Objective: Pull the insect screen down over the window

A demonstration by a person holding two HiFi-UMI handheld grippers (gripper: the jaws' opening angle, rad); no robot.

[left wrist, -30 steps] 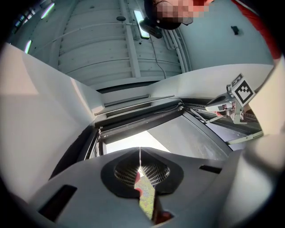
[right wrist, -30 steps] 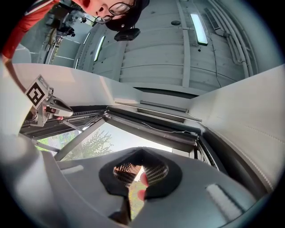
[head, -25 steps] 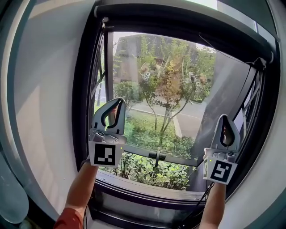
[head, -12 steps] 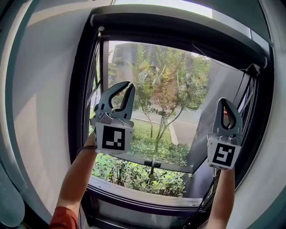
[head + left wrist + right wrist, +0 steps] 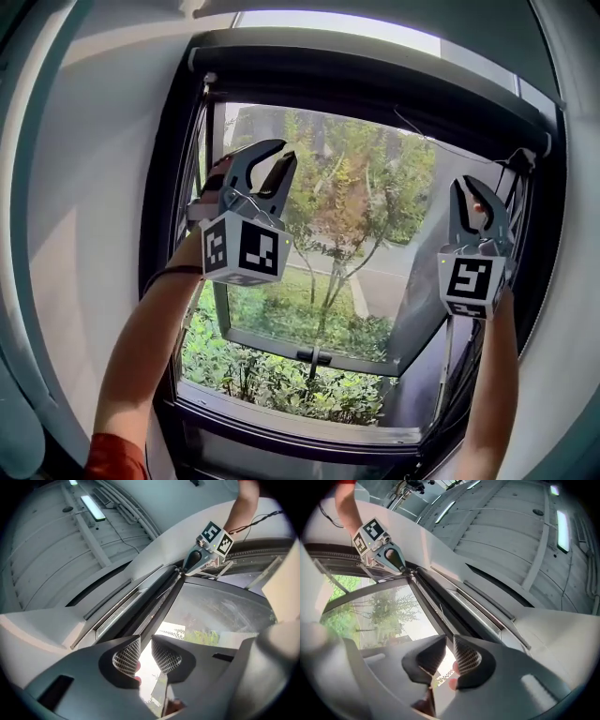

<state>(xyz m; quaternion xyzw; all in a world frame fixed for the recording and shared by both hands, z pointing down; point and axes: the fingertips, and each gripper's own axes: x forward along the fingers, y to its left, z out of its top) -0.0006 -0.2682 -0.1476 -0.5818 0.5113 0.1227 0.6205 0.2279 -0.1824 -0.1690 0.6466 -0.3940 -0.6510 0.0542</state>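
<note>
**Q:** Moved since a second ago?

**A:** Yes. Raises the left hand-held gripper (image 5: 285,151) and the right hand-held gripper (image 5: 466,184) from low in the window frame (image 5: 174,244) to the upper part of the opening. Rolls each round at the wrist.

**Q:** Clenched or released?

**A:** Released, both. Has just been parting the jaws on each. Shows a narrow gap between the mesh-patterned pads, with only daylight and greenery through it. Grips nothing.

**Q:** And the insect screen (image 5: 375,67)?

**A:** Sits up at the head of the window as a dark bar across the top of the frame, above both sets of tips.

**Q:** And around that?

**A:** Looks out on trees (image 5: 361,197) and shrubs (image 5: 281,375). Reaches up from below with the left forearm (image 5: 155,323) and the right forearm (image 5: 492,375).
</note>
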